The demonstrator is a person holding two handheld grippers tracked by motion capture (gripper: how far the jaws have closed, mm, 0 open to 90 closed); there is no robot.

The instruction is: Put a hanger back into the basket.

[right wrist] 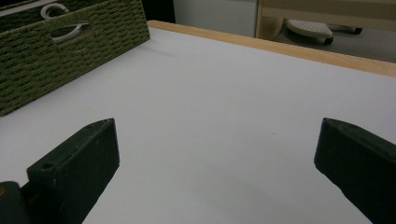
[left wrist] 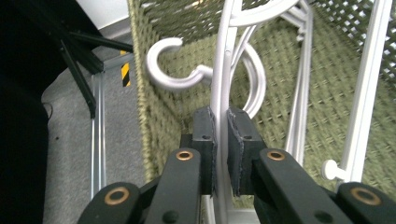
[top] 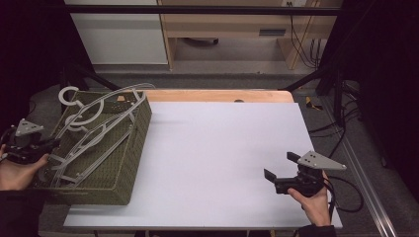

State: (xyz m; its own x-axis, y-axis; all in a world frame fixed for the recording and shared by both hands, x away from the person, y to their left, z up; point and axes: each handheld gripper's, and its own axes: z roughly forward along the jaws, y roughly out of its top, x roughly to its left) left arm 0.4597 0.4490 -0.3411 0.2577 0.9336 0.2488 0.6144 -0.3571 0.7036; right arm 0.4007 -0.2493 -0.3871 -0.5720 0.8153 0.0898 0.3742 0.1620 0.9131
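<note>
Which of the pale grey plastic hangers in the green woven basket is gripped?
The one whose straight bar runs between the left gripper; its neighbours lie free.

White plastic hanger (left wrist: 223,70) lies in green basket (top: 129,148).

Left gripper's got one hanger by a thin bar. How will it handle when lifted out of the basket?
Hanger looks like thin rigid plastic: probably light and stiff. The left gripper pinches one smooth bar, so it may swivel. Other hangers overlap it in the basket; the hooks could snag.
</note>
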